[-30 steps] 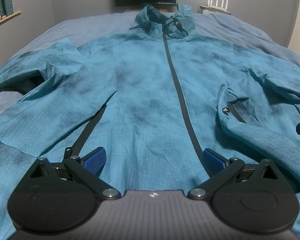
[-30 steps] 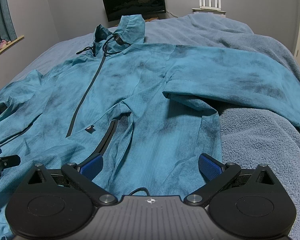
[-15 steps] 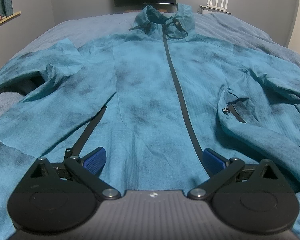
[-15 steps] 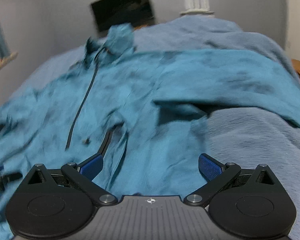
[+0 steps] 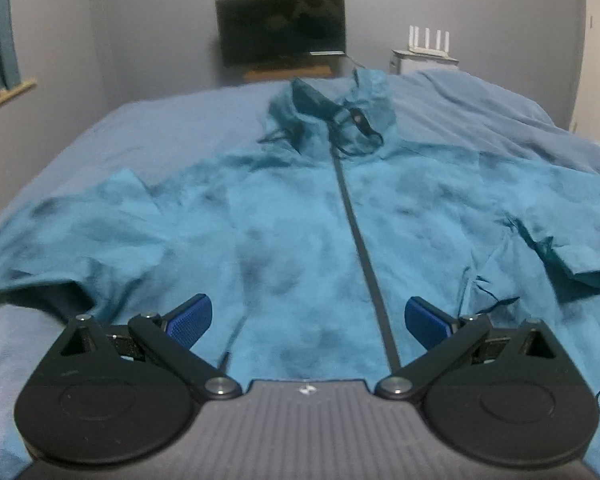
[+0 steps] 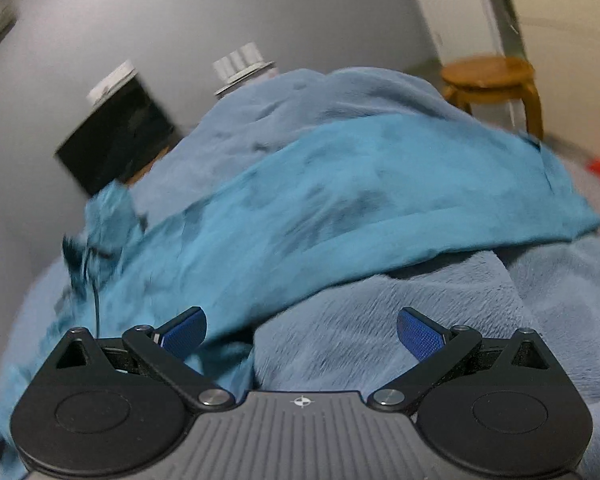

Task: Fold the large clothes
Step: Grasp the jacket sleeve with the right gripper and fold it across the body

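Lying flat on the bed [image 5: 148,128], jacket [image 5: 300,240]; both tools gape empty.

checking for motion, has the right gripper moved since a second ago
Yes. The right gripper swung rightward: the stool is newly in view, and the monitor sits further left.

Both grippers' fingers [image 5: 190,320] spread wide
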`<state>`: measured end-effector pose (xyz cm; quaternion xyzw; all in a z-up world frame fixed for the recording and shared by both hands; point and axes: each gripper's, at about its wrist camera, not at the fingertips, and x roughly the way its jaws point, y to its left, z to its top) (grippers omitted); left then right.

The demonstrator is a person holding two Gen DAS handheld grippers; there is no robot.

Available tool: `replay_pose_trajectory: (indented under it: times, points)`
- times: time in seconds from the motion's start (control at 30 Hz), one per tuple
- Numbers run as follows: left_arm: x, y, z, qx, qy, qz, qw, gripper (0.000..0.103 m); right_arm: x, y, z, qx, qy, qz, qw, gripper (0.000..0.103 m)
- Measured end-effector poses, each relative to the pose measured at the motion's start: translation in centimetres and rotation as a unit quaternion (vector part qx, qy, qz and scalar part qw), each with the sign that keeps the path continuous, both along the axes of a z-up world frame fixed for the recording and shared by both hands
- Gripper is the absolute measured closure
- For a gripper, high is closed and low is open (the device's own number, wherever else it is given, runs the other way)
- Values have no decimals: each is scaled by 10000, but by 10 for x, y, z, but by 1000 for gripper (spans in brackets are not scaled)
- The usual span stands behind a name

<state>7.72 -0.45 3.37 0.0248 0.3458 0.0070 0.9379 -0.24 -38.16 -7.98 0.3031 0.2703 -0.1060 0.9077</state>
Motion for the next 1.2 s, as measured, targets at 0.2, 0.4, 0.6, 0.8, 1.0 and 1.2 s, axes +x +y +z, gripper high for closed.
replay_pose_trajectory:
  times: [0.2,0.4,0.6,0.8,1.0,1.2]
  points:
    - [11,8,-43,-119,334,12,9994,0,21,-46,-12,741,-143,-573,9955,12]
    - [17,30,-67,-697,635,176,9954,0,24,-67,-26,1227,-304,-1095,9859,34]
    - [23,45,-71,-1133,647,335,9909,0,44,-106,-44,1588,-741,-1932,9654,54]
    - [30,48,-84,-1179,926,380,9880,0,62,-159,-63,1805,-941,-2743,9399,67]
    - [35,46,-91,-1090,1011,411,9880,0,77,-168,-23,796,-1155,-2686,9530,92]
    - [35,40,-92,-938,984,297,9903,0,111,-129,56,-512,-1620,-1654,9715,96]
